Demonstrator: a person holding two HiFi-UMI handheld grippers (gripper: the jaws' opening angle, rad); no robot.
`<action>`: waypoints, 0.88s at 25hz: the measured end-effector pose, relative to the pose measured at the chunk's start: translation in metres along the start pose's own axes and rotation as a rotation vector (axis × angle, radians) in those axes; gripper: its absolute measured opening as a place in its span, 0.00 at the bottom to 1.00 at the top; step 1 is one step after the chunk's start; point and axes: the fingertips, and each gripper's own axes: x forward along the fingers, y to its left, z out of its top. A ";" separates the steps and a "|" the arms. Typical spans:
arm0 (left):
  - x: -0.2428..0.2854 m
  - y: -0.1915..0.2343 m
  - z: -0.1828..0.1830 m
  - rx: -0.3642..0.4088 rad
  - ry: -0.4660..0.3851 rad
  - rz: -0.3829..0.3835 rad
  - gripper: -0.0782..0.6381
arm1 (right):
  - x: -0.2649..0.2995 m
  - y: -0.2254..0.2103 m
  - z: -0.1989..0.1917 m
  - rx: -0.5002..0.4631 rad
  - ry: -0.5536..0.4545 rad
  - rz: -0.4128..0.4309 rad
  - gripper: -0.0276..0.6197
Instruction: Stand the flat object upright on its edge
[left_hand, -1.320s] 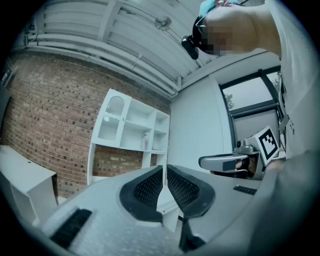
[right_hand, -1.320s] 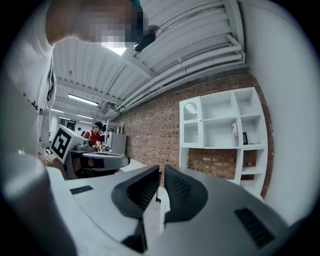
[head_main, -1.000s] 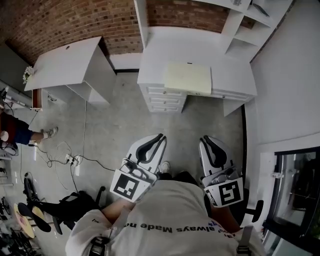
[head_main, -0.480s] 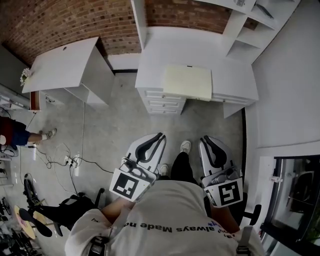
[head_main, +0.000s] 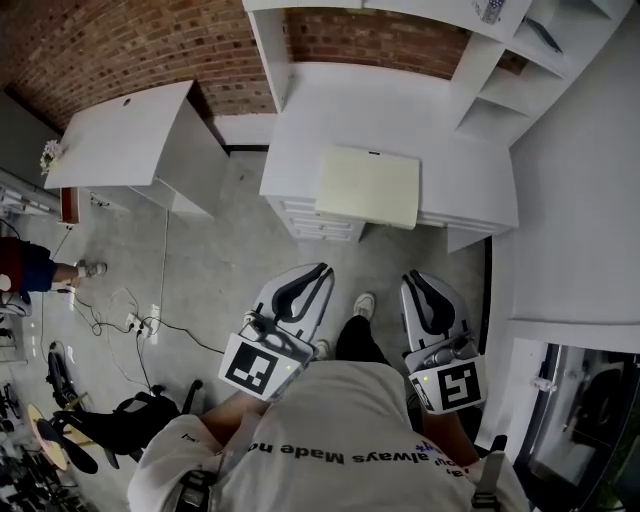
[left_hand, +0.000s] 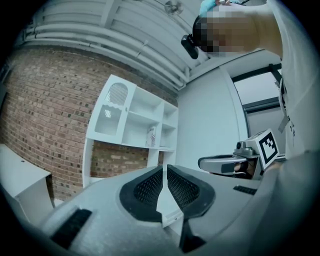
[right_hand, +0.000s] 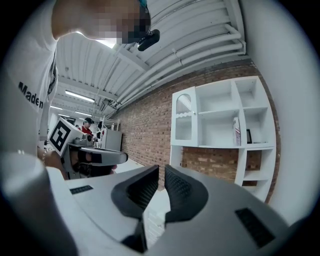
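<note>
**Entry: task not begun; flat object lies flat on the desk, both grippers empty**

Progress. In the head view the flat object (head_main: 368, 187), a pale yellow rectangular sheet or board, lies face-down-flat on the white desk (head_main: 470, 150), near the front edge above the drawers. No edge is raised and nothing touches it. The left gripper (head_main: 322, 272) and right gripper (head_main: 411, 280) are held close to the person's chest, over the floor and well apart from the desk. Judgement: none of the task is done. The approach, the grasp or levering of one edge, the tipping up and the balancing on edge all remain.

Jaws. Left gripper (left_hand: 164, 168): pads brought together, only a thin slit between them, nothing clamped. Right gripper (right_hand: 161, 171): the same, pads together and empty.

View comparison.
- The head view alone shows the flat object, the desk top, the second white table (head_main: 120, 135) to the left, the person's shoe (head_main: 365, 303) on the concrete floor, and a bystander's leg (head_main: 30, 268) at the left edge.
- Both gripper views point upward and miss the object. They show the shelf unit (left_hand: 132, 117) against the brick wall (left_hand: 45, 105) and the ceiling beams, which the head view crops.
- Each gripper view catches the other tool: the right gripper (left_hand: 225, 163) shows in the left gripper view, and the left gripper (right_hand: 95, 157) in the right gripper view.
- The right gripper view also shows a distant person in red (right_hand: 88, 127) far down the room.
- Pad contact is readable only in the gripper views; from the head view the jaws are seen from behind.
</note>
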 end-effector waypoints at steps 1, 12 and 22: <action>0.010 0.002 0.001 0.003 0.003 0.004 0.15 | 0.005 -0.009 0.000 0.002 -0.001 0.006 0.10; 0.102 0.016 0.004 0.001 0.022 0.050 0.15 | 0.044 -0.097 0.000 -0.015 -0.008 0.048 0.10; 0.157 0.045 -0.005 0.019 0.031 0.106 0.15 | 0.085 -0.147 -0.010 -0.014 0.002 0.099 0.10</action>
